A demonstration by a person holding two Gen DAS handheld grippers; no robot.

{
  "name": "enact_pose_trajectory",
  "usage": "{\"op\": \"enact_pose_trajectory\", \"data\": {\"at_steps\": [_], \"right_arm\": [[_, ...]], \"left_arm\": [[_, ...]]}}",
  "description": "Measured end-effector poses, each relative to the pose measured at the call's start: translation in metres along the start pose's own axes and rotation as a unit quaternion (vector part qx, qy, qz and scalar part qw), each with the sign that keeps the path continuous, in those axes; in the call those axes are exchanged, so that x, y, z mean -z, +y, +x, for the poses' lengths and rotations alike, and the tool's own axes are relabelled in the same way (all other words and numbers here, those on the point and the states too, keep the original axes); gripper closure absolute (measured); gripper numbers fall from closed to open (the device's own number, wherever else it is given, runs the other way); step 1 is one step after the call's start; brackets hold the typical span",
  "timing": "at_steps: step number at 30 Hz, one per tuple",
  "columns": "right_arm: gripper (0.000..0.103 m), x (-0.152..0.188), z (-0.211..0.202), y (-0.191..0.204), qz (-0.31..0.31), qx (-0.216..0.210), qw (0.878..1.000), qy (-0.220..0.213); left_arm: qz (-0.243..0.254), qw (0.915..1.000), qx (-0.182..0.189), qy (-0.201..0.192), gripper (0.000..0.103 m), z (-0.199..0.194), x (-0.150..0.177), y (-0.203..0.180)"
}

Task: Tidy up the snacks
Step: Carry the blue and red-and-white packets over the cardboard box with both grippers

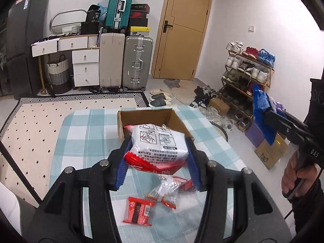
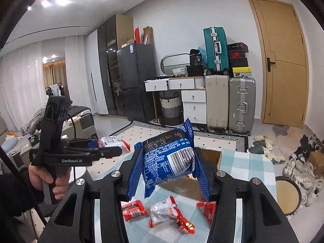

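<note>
My left gripper is shut on a large white and red snack bag and holds it above the near edge of an open cardboard box on the checked tablecloth. My right gripper is shut on a blue snack packet, held in the air to the right of the box; it also shows in the left wrist view. Three small red snack packets lie on the cloth below the grippers. The left gripper with its bag shows in the right wrist view.
A round stool stands right of the table. A shoe rack, loose shoes and cardboard boxes fill the floor at the right. Suitcases, white drawers and a wooden door line the far wall.
</note>
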State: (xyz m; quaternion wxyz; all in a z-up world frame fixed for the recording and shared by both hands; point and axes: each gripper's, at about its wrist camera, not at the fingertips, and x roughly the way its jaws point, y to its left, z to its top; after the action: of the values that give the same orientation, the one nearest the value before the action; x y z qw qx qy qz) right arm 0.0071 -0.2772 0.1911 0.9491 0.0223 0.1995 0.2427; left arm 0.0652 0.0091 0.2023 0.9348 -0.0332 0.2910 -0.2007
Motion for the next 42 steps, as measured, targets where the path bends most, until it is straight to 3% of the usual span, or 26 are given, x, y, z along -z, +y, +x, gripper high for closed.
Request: {"op": "enact_pose_trajectory", "data": {"at_steps": [5, 14, 24, 31, 42], "right_arm": [[0.054, -0.032, 0.008, -0.012, 0.022, -0.009, 1.0, 0.0], [0.054, -0.081, 0.044, -0.03, 0.03, -0.002, 0.999, 0.013], [0.054, -0.091, 0.13, -0.074, 0.065, 0.015, 0.996, 0.057], [0.054, -0.069, 0.198, -0.095, 0.072, 0.021, 0.992, 0.098], [0.054, -0.009, 0.261, -0.114, 0.065, 0.036, 0.986, 0.147]], "left_arm": [[-0.005, 0.9999, 0.008, 0.009, 0.055, 0.007, -0.034, -0.007], [0.006, 0.9997, -0.02, 0.011, 0.055, 0.041, -0.097, -0.007], [-0.005, 0.9987, -0.008, 0.049, 0.055, 0.118, -0.137, -0.006], [0.002, 0.9969, -0.014, 0.078, 0.055, 0.187, -0.124, 0.001], [0.007, 0.9909, -0.03, 0.131, 0.055, 0.285, -0.071, 0.022]]}}
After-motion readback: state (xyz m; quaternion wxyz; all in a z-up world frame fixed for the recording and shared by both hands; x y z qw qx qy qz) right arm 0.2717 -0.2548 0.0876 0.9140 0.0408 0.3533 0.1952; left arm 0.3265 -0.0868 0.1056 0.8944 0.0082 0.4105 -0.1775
